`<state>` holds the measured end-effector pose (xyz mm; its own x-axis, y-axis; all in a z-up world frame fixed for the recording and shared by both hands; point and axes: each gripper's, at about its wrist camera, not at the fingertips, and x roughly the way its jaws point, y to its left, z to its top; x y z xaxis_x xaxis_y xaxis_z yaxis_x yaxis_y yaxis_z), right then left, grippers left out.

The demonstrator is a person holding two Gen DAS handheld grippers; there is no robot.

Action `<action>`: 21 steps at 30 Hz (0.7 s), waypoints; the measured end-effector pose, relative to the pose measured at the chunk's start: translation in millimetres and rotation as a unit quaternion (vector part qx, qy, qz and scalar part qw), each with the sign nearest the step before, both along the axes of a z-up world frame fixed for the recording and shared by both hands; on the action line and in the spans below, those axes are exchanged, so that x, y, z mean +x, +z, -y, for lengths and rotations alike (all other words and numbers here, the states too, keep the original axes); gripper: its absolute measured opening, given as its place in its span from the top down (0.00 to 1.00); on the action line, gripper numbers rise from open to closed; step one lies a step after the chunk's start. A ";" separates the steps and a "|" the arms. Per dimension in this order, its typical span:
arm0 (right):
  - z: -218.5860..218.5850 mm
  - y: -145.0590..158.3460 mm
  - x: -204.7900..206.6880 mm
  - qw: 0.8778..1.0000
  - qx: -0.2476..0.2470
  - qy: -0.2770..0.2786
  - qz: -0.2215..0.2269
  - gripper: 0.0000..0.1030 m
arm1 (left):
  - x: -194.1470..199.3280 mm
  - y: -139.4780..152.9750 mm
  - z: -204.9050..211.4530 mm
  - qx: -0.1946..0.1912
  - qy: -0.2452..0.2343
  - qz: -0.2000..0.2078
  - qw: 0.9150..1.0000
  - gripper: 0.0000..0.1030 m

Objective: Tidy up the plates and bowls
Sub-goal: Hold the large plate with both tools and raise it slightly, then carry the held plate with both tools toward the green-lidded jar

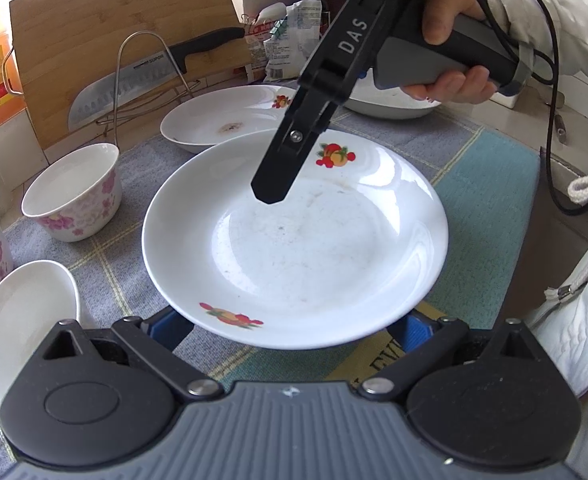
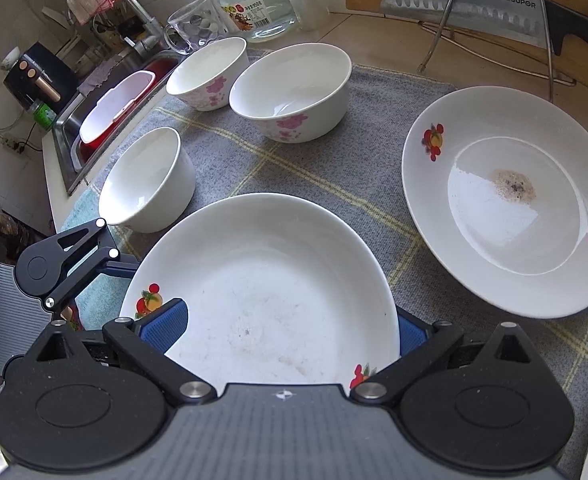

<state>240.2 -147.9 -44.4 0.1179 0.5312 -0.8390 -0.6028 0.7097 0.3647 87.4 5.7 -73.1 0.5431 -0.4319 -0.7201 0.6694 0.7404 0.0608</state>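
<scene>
- Both grippers are at the plate [image 1: 294, 240], which sits mid-cloth [image 1: 486, 208], its near rim over the left gripper [image 1: 290, 328].
- Left fingers [image 1: 170, 326] stand spread wide, blue pads either side of the rim, not pinching it.
- Right gripper [image 2: 284, 330] also has its fingers [image 2: 162, 328] spread, one pad over the rim near a fruit print, gripping nothing that I can make out.
- To do this well, I'd close on the rim squarely, one pad above and one below, and lift level toward the second plate [image 2: 510, 200].
- The plate is round, no long axis; it faces up, perhaps slightly tilted.
- Three bowls [image 2: 290, 96] wait beyond, apart.
</scene>
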 end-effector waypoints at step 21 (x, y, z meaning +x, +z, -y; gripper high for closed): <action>70.8 14.7 -2.7 0.999 0.013 -0.032 0.015 0.00 | 16.3 12.7 59.0 0.000 -0.032 -0.003 0.999 0.02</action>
<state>237.5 -218.7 -29.7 0.1770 0.5438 -0.8203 -0.5669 0.7377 0.3667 103.7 -53.3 -60.4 0.5097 -0.4650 -0.7239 0.7153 0.6965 0.0563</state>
